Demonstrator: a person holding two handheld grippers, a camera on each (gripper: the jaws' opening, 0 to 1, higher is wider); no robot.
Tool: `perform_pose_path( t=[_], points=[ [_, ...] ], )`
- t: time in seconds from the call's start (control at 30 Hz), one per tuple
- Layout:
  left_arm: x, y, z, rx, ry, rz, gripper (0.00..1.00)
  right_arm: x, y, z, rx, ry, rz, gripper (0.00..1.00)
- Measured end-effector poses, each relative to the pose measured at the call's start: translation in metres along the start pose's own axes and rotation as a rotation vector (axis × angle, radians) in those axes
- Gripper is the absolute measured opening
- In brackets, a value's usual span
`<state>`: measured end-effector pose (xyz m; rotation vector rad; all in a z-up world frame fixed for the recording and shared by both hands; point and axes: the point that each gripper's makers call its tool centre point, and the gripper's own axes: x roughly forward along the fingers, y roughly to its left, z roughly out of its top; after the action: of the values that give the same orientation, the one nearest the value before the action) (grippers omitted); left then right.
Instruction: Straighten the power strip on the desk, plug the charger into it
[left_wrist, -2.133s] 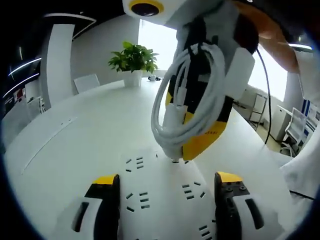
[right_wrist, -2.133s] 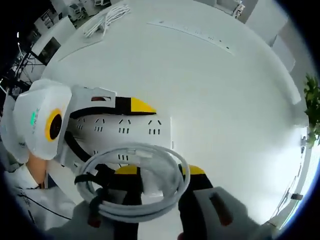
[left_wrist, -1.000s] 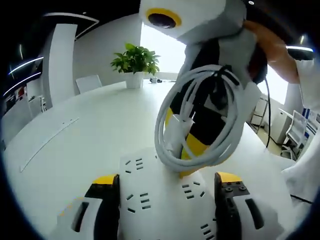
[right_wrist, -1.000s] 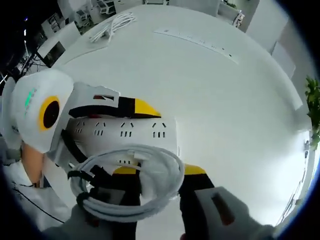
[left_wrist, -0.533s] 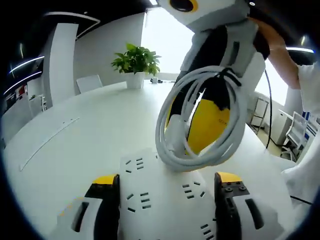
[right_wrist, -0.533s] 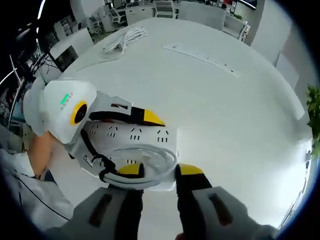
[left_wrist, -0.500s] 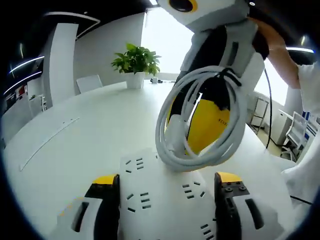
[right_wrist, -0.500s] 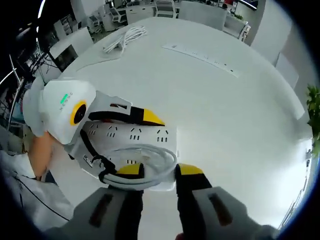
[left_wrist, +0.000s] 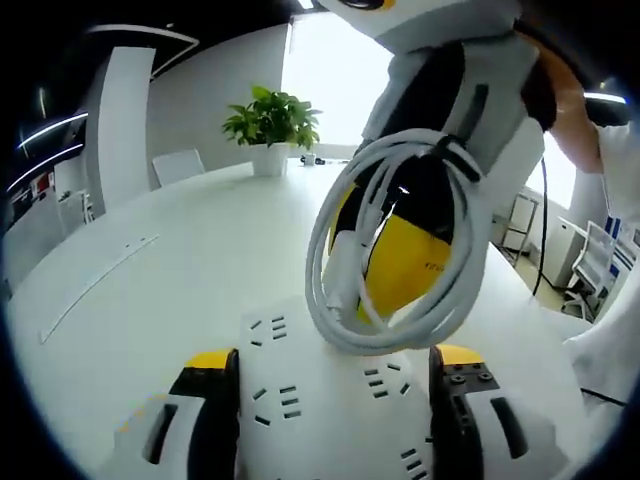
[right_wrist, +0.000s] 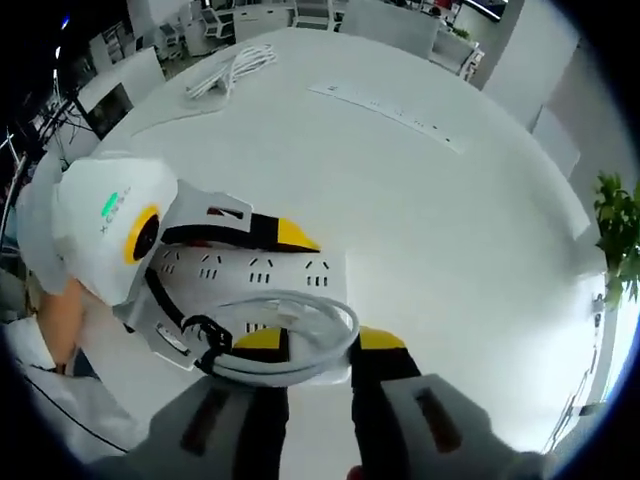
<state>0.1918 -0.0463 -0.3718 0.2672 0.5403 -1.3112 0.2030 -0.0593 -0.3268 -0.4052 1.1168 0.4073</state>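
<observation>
Jaws on my right gripper (right_wrist: 305, 345) are pinching the charger (left_wrist: 345, 275), with its white cable (right_wrist: 285, 335) coiled in a loop around them, and I am holding it in the air just above the power strip (left_wrist: 320, 395). In the left gripper view the charger is hanging over the near sockets, its prongs not in any of them as far as I can tell. My left gripper (left_wrist: 335, 375) is bracing the strip, one yellow-tipped jaw along each long side; whether they are squeezing it or just bracketing it I cannot tell. The strip is lying flat on the white bench (right_wrist: 420, 200), so the straightening looks done or nearly so to me. Plugging in is what is left. A potted plant (left_wrist: 268, 125) is standing far across the bench, and another bundle of white cable (right_wrist: 228, 68) is lying well apart.
</observation>
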Motion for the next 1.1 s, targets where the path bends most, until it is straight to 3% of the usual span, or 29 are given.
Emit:
perform_pose_path(
  t=[1.1],
  points=[
    [-0.0019, -0.0011, 0.0005, -0.008, -0.011, -0.004, 0.79, 0.0044, 0.0032, -0.0007, 0.027, -0.074, 0.098, 0.24]
  ],
)
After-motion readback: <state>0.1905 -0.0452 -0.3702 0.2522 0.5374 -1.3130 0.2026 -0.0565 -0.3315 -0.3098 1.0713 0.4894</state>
